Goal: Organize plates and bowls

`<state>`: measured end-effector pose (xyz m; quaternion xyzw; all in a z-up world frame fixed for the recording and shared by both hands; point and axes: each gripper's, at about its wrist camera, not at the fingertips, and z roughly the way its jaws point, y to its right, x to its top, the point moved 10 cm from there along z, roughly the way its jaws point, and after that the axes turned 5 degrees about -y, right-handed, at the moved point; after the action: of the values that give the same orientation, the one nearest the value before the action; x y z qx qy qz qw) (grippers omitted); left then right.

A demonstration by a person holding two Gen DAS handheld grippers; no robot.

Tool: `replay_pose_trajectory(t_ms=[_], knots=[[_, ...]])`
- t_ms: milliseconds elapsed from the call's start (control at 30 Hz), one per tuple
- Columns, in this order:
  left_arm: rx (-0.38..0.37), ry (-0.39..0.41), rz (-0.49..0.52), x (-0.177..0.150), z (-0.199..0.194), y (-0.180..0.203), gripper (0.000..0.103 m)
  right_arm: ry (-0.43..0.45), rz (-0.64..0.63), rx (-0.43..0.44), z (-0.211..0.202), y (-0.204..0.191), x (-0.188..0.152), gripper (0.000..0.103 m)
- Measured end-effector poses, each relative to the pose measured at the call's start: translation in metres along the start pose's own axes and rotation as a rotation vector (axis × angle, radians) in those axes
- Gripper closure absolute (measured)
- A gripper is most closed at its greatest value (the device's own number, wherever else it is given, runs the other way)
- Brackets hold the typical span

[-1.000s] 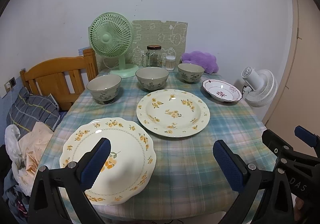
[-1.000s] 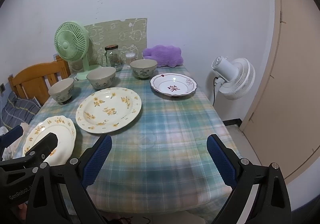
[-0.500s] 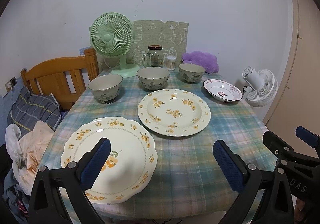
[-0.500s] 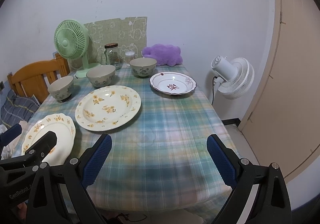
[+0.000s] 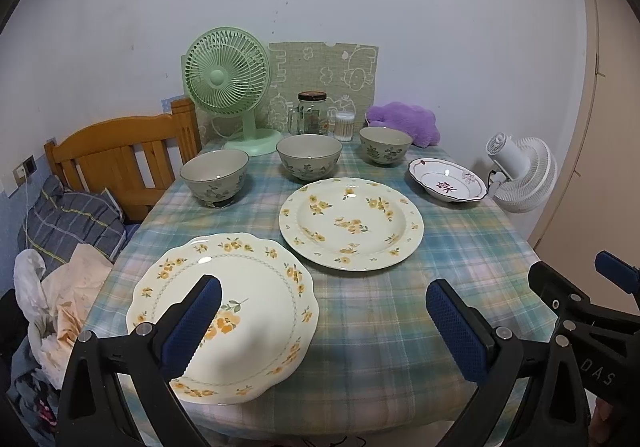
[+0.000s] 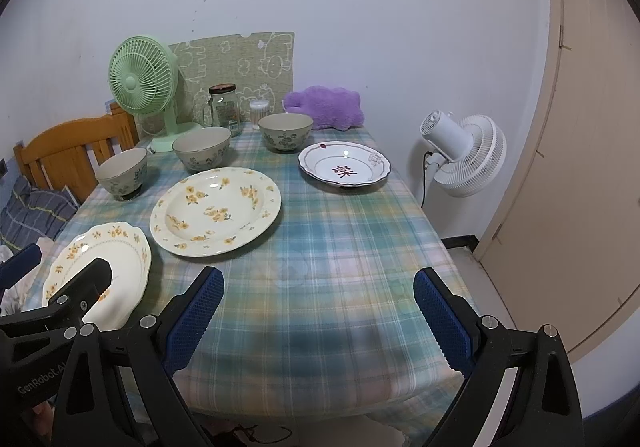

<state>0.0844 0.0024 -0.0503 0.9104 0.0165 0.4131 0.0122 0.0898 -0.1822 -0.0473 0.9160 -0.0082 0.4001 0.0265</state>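
Three grey-green floral ceramic bowls, the left (image 5: 213, 180), the middle (image 5: 309, 156) and the right (image 5: 385, 145), stand in a row at the far side of a table under a blue-green plaid tablecloth (image 5: 380, 311), with three plates nearer the camera: a scalloped cream plate with yellow flowers (image 5: 248, 287) at the near left, a larger round cream plate with yellow flowers (image 5: 352, 223) at centre, and a white scalloped dish with a red rim and a red character at its centre (image 6: 345, 168) at the right edge; that character cannot be read with certainty. The left gripper (image 5: 320, 321) hangs above the near edge with its blue-padded fingers spread wide, the left pad (image 5: 191, 325) overlapping the scalloped plate in view, whether touching it cannot be told. The right gripper (image 6: 318, 317) is likewise spread wide over bare cloth, holding nothing. Lettering "DAS" shows on the right gripper's black body in the left view, and "GenRobot.A", cut off, on the left gripper's body in the right view. Compared with half a second earlier, both views sit slightly closer to the table; no dish has shifted. Behind the bowls stand a pale green desk fan (image 5: 228, 77), a glass jar with a dark lid (image 5: 311, 115) whose label is too small to read, a clear cotton-swab container (image 5: 345, 125), a purple plush cushion (image 5: 404, 121) and an olive cartoon-printed board (image 5: 340, 63). A white floor fan (image 6: 466, 153) is beside the table; a wooden chair (image 5: 116, 159) and heaped clothes (image 5: 68, 231) are partly cut off at left.
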Motion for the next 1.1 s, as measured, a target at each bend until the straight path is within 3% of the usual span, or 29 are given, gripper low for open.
replay_pose_trajectory(t_ms=[1100], knots=[[0.011, 0.006, 0.012, 0.0032, -0.0020, -0.0009, 0.000, -0.003, 0.006, 0.005, -0.0003, -0.0040, 0.0007, 0.006]])
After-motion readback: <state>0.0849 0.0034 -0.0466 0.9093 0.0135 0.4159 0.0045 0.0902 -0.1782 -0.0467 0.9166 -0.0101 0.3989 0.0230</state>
